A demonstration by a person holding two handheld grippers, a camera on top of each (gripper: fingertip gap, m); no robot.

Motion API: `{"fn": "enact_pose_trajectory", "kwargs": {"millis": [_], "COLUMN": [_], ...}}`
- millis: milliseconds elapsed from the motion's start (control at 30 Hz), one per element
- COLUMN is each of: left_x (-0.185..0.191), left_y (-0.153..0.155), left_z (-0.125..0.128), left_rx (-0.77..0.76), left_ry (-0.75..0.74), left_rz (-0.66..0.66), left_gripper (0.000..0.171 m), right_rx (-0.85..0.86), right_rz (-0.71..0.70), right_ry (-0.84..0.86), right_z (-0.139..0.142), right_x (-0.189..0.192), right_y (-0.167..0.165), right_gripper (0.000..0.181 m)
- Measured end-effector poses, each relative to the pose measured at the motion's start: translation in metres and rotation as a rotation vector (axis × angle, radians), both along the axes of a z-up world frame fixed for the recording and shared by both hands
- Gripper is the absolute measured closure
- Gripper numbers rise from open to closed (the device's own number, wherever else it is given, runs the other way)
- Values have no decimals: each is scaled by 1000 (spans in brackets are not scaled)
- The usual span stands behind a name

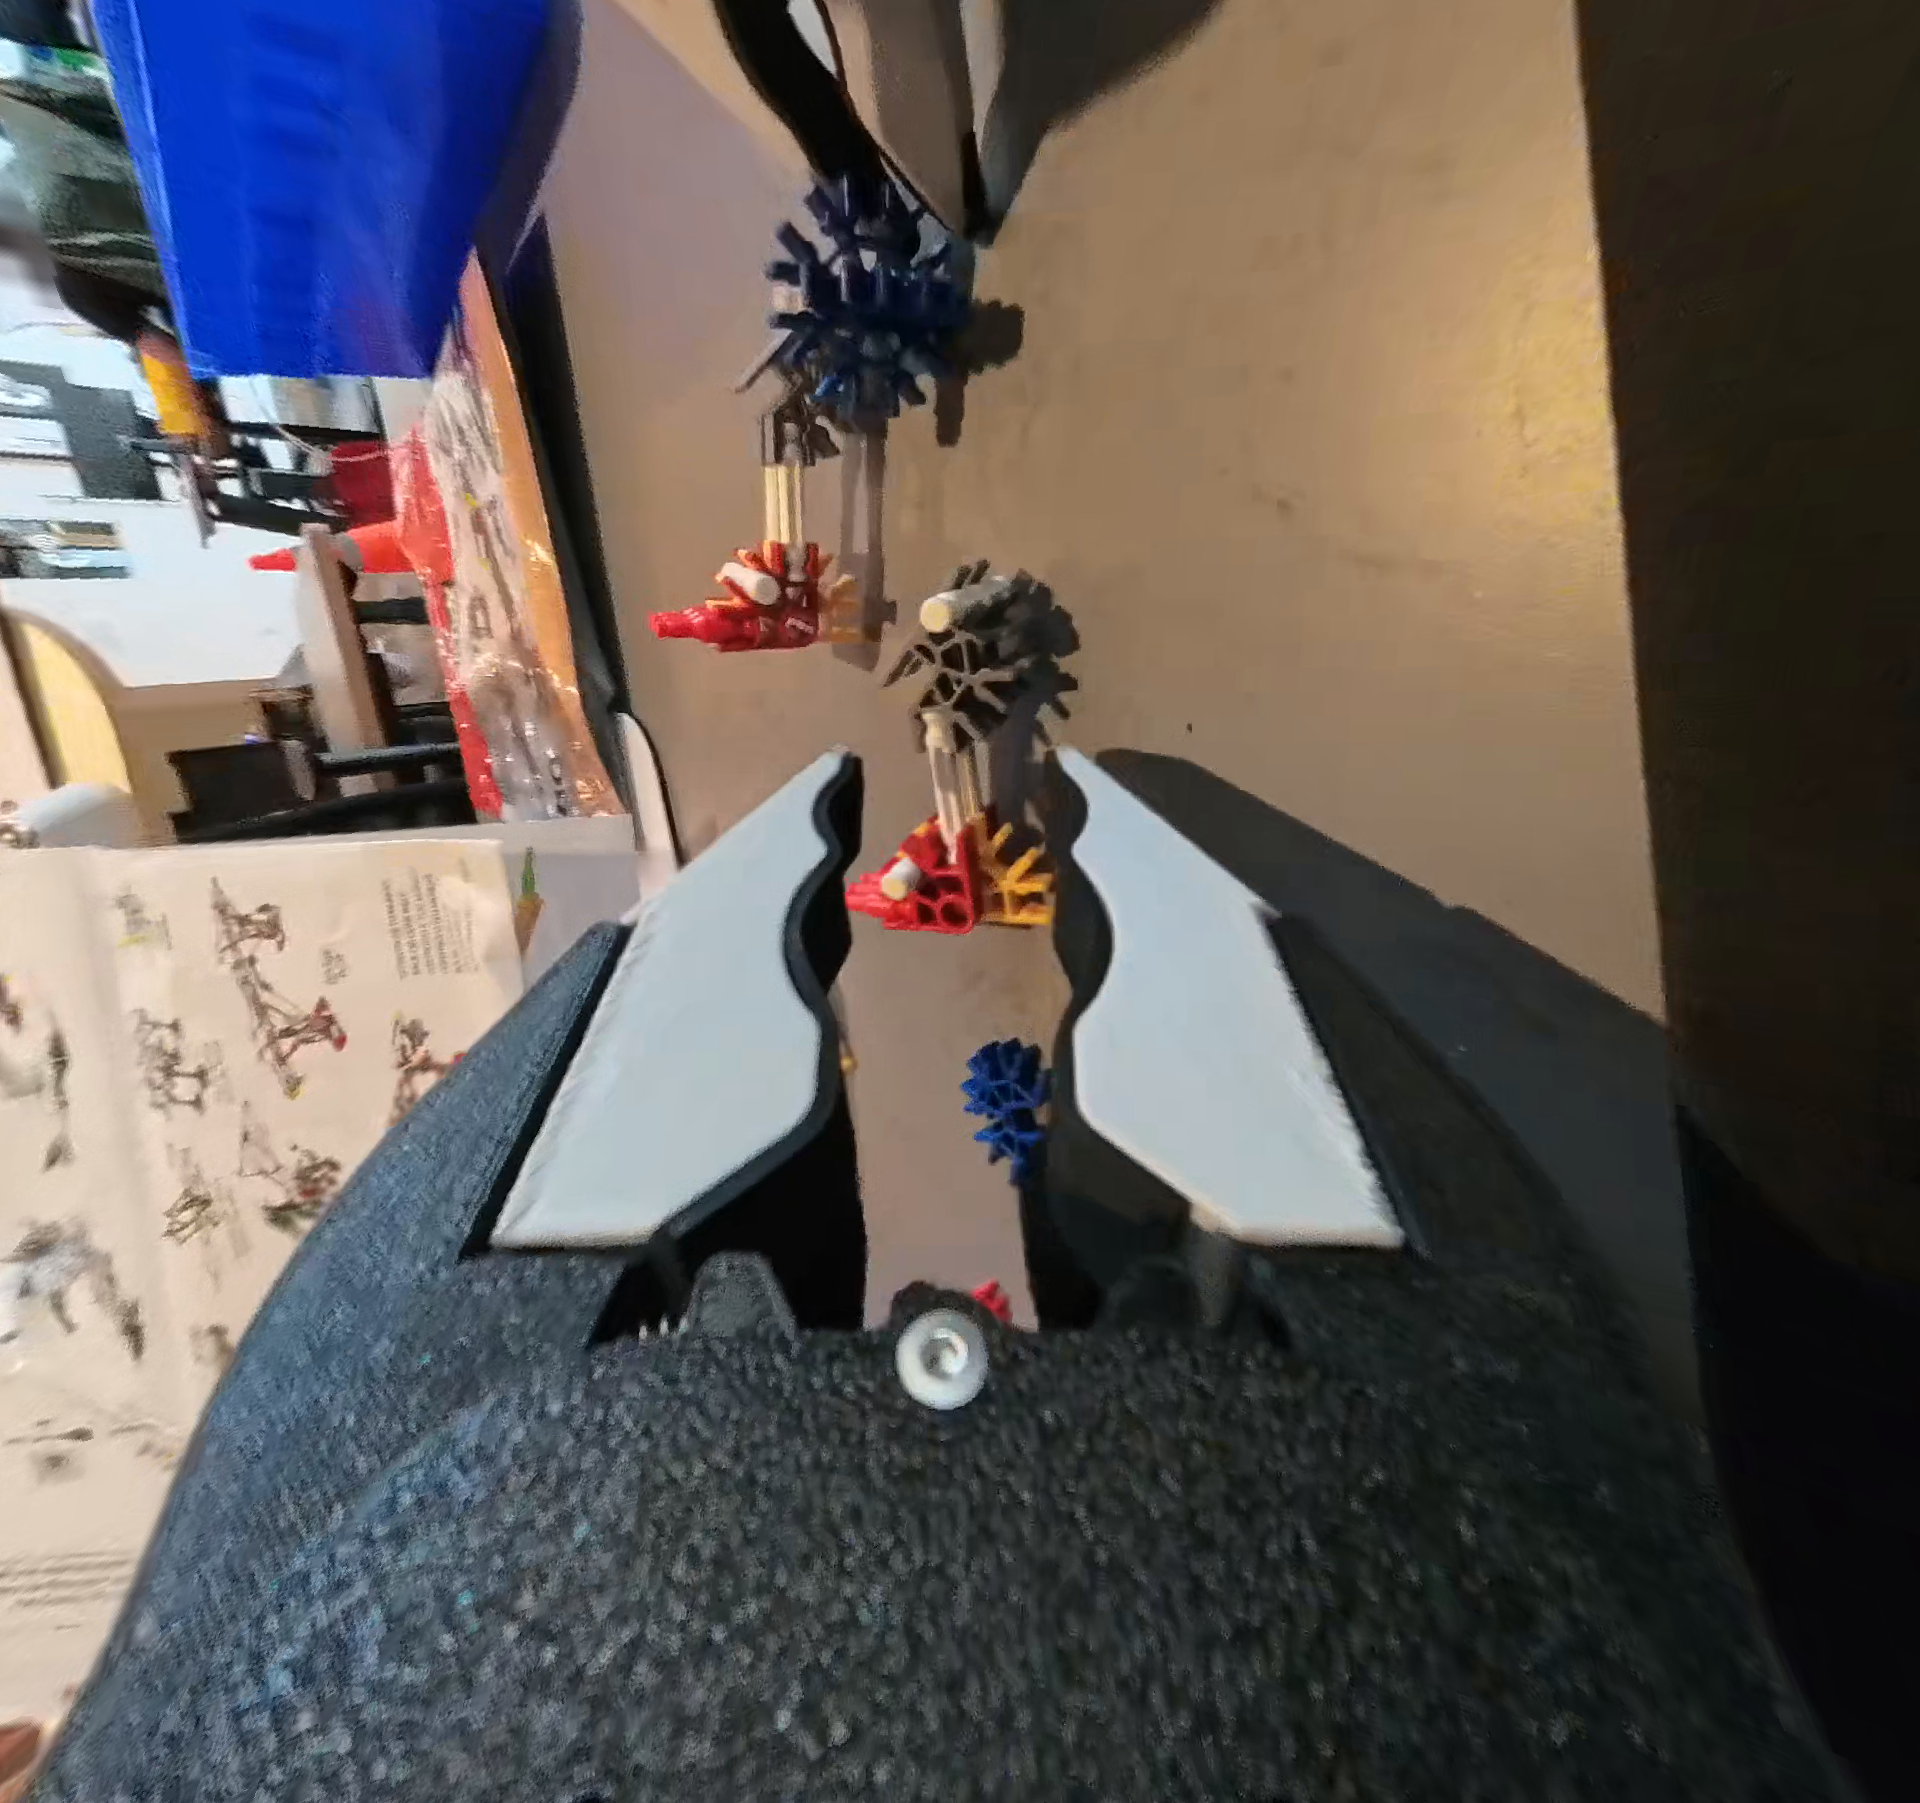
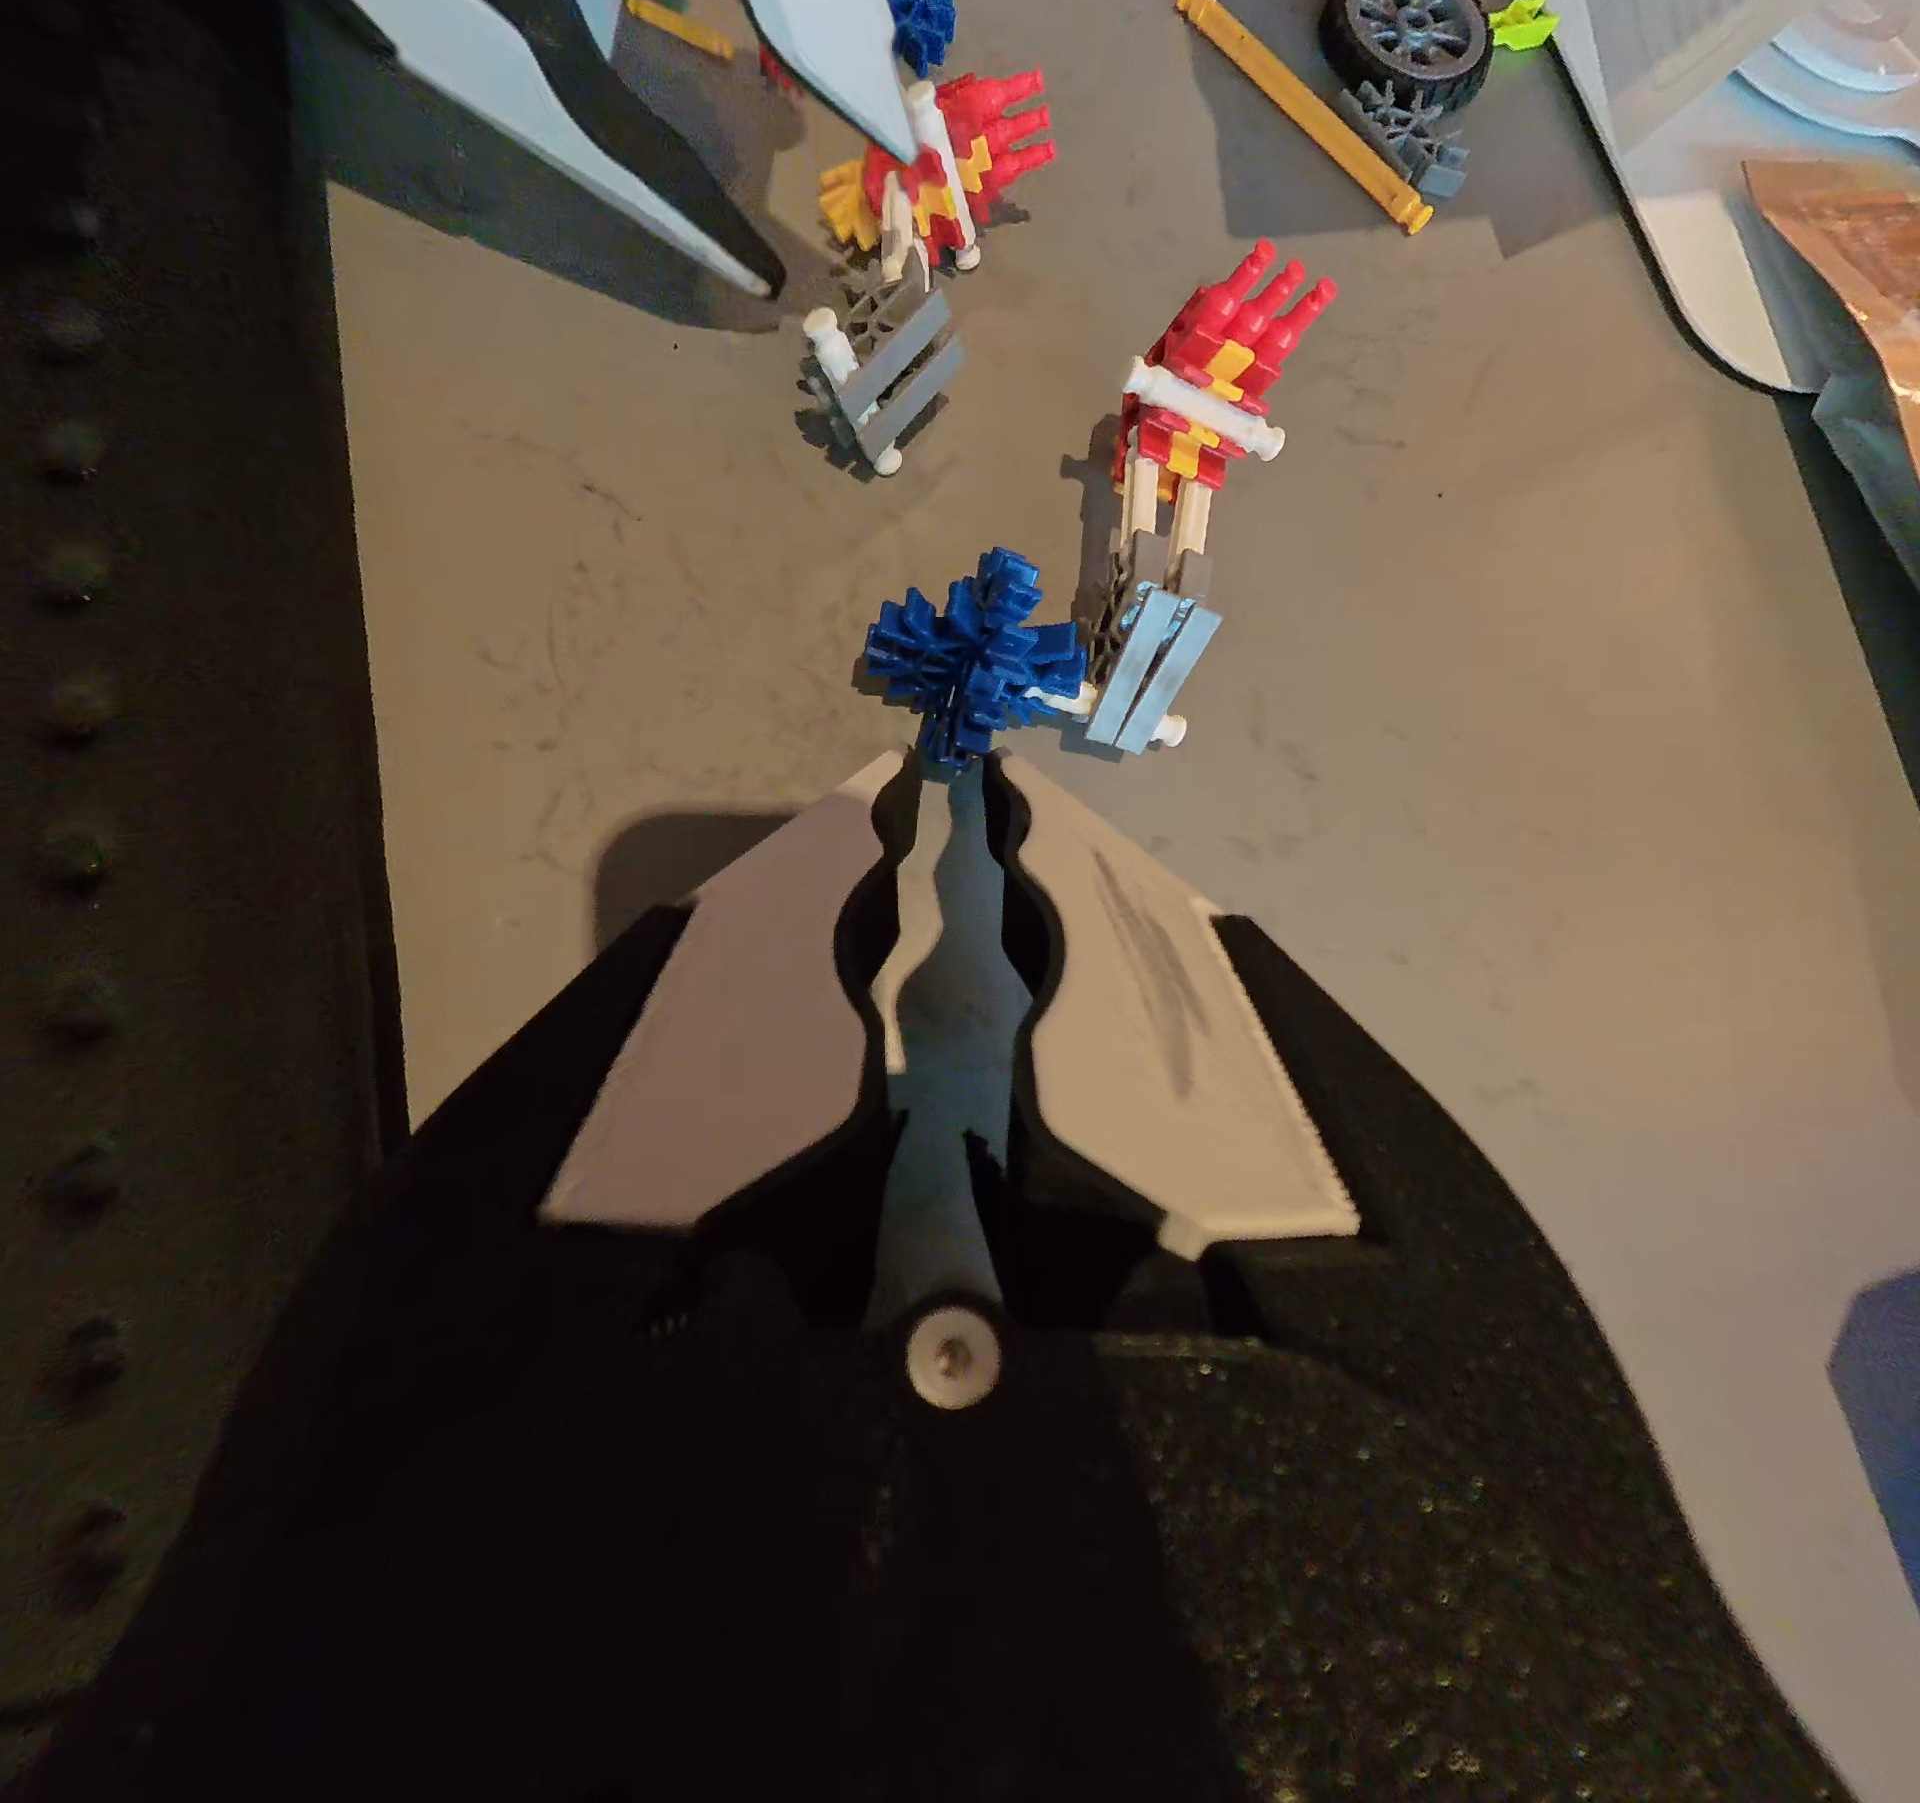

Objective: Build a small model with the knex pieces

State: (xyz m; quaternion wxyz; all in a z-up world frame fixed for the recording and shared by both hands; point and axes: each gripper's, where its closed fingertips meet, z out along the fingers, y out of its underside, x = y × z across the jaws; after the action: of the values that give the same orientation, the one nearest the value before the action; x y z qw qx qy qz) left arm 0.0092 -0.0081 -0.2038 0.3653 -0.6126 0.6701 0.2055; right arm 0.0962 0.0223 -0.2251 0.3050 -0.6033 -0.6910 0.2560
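Note:
Two small building-toy assemblies of red and yellow connectors, white rods and grey connectors stand out on the grey table (image 2: 623,558). My left gripper (image 1: 954,766) is open, its fingers on either side of one assembly (image 1: 961,870). In the right wrist view one left fingertip (image 2: 899,138) touches that assembly (image 2: 935,184). My right gripper (image 2: 951,766) is shut at its tips on a dark blue connector cluster (image 2: 966,647) joined to the second assembly (image 2: 1195,423). The left wrist view shows the right gripper (image 1: 961,215) holding the blue cluster (image 1: 862,309) with its red end (image 1: 764,600) hanging free.
A loose blue connector (image 1: 1008,1099) lies by my left fingers. A black wheel (image 2: 1408,23), a yellow rod (image 2: 1299,106), a grey connector (image 2: 1408,143) and green pieces (image 2: 1522,23) lie far right. An instruction sheet (image 1: 208,1078), a blue bin (image 1: 322,122) and a toy box (image 1: 488,558) stand at the edge. Tip to tip, the grippers are about 10 cm apart.

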Motion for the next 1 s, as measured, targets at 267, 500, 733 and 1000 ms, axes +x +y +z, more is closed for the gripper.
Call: {"fn": "enact_pose_trajectory", "kwargs": {"millis": [267,500,733,1000], "left_x": [-8,-20,-27,-38], "left_y": [-6,-3,5,9], "left_z": [-18,-6,5,-3], "left_rx": [-162,-173,-128,-160], "left_ry": [-57,-140,-145,-102], "left_rz": [55,122,122,137], "left_gripper": [156,139,131,149], "right_rx": [0,1,2,-1], "right_rz": [0,1,2,1], "right_ry": [2,1,1,1], "right_z": [0,0,0,0], "right_x": [0,0,0,0], "right_y": [0,0,0,-1], "right_gripper": [170,170,170,170]}}
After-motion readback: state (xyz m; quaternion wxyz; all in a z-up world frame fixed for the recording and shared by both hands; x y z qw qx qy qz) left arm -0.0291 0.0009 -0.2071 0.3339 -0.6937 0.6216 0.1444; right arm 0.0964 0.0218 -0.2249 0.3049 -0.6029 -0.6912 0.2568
